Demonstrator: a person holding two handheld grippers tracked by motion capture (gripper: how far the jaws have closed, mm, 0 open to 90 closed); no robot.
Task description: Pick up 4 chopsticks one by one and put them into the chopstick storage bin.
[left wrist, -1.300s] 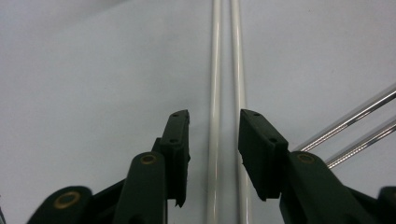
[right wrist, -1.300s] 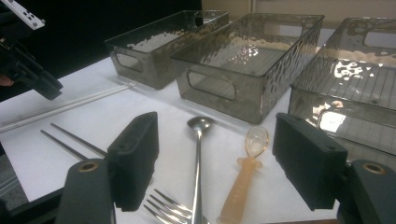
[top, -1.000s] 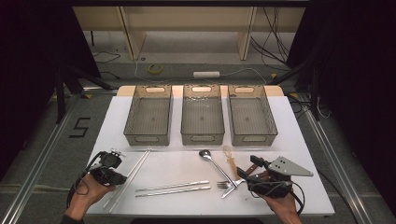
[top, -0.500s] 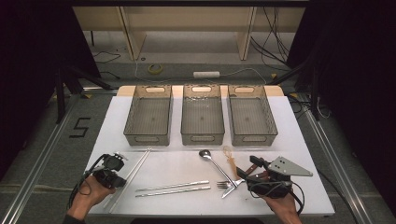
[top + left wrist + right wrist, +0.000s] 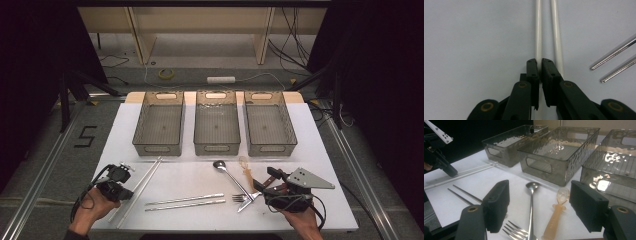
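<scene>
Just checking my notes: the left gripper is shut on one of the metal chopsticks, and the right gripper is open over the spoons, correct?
Not quite. The left gripper is shut on a white chopstick, not a metal one, as the left gripper view shows. The right gripper is indeed open over the spoons.

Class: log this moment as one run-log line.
left gripper: shut on white chopstick | right gripper: open over metal spoon | trays: empty

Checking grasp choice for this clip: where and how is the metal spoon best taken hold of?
Grip the metal spoon mid-handle, from above, jaws straddling its thin straight stem. Its bowl lies towards the bins and its far end crosses the fork, so the bare middle is probably safest. The right gripper is open nearby.
</scene>
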